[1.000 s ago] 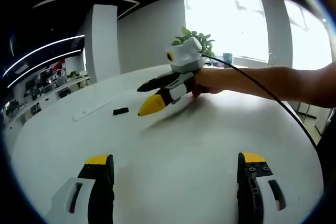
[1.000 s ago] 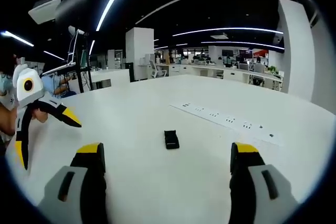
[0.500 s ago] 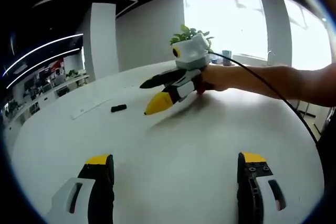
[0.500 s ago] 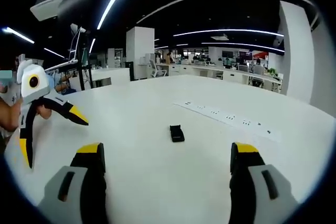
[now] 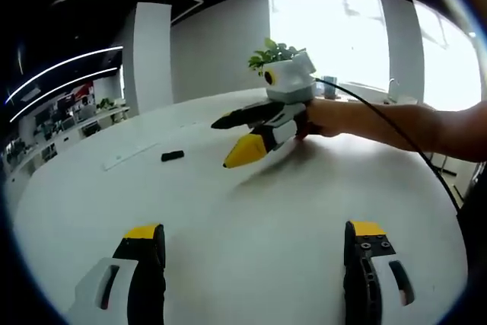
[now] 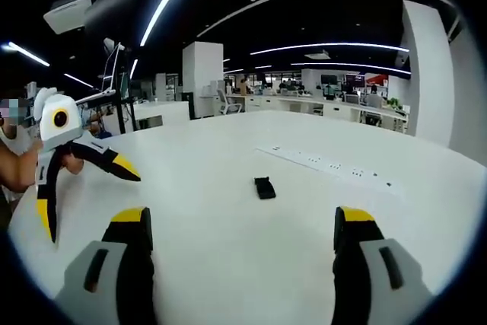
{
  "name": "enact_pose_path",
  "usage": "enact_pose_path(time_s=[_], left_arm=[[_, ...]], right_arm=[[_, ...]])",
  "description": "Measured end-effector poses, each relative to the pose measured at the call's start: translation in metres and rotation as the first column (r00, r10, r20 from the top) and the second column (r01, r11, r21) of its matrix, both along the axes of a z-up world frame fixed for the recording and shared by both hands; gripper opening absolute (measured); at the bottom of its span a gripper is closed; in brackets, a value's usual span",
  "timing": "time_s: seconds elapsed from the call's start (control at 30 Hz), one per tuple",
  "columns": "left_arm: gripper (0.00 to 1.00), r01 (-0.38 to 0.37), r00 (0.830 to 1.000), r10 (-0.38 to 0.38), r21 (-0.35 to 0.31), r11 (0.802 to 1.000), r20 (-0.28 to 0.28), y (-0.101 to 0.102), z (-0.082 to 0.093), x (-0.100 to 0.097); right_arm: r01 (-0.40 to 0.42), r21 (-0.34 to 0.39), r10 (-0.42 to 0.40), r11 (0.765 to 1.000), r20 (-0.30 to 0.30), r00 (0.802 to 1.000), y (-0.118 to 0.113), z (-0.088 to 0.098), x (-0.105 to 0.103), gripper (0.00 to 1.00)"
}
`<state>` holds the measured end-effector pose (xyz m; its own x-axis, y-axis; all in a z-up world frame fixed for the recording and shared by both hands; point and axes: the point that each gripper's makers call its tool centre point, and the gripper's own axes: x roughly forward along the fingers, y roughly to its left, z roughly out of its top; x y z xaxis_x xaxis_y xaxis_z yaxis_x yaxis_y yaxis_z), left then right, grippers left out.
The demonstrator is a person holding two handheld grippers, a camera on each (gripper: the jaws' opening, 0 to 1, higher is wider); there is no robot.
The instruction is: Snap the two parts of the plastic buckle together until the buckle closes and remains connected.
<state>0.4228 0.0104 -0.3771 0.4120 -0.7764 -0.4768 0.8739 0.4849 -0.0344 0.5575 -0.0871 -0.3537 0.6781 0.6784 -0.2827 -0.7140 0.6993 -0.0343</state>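
Note:
A small black plastic buckle point(image 6: 264, 187) lies on the white table point(image 6: 228, 264), ahead of my right gripper point(image 6: 243, 222), whose jaws stand open and empty well short of it. It is too small to tell whether its two parts are joined. In the left gripper view the buckle point(image 5: 173, 156) sits far off to the left. My left gripper point(image 5: 255, 234) is open with nothing between its jaws. The right gripper point(image 5: 232, 141), held in a hand, hovers open over the table beyond it. The left gripper point(image 6: 91, 199) shows open at the left of the right gripper view.
A long white power strip point(image 6: 335, 169) lies on the table just beyond the buckle, also seen as the power strip point(image 5: 137, 156). A potted plant point(image 5: 274, 52) stands at the far edge by bright windows. The person's forearm point(image 5: 396, 119) and a black cable reach across from the right.
The right gripper has drifted right in the left gripper view, and the left gripper sits further right in the right gripper view. The buckle has stayed put on the table. Both grippers remain open.

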Motion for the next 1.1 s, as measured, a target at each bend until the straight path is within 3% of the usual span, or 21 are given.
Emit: enact_pose_path(time_s=[0.17,0.27,0.5,0.87,1.1], left_arm=[[1.0,-0.003,1.0,0.003,0.006,1.0,0.003,0.0,-0.001,0.0],[1.0,-0.007,1.0,0.007,-0.036,0.999,-0.018,0.0,0.004,0.0],[1.0,-0.043,0.999,0.043,-0.043,0.998,0.016,0.005,0.011,0.006],[1.0,-0.083,0.996,0.083,-0.027,0.996,0.012,0.014,0.004,0.029],[1.0,-0.09,0.996,0.091,-0.056,0.994,0.014,0.017,0.012,0.033]], right_arm=[[0.003,0.007,-0.003,1.0,0.005,1.0,-0.003,0.001,-0.008,1.0],[0.005,0.017,-0.006,1.0,0.011,1.0,-0.004,0.003,-0.014,1.0],[0.017,0.032,-0.018,0.999,0.012,1.0,-0.007,0.004,-0.029,1.0],[0.029,0.038,-0.029,0.999,0.009,1.0,-0.01,0.004,-0.044,1.0],[0.052,0.042,-0.053,0.998,0.014,0.998,-0.015,0.005,-0.049,1.0]])
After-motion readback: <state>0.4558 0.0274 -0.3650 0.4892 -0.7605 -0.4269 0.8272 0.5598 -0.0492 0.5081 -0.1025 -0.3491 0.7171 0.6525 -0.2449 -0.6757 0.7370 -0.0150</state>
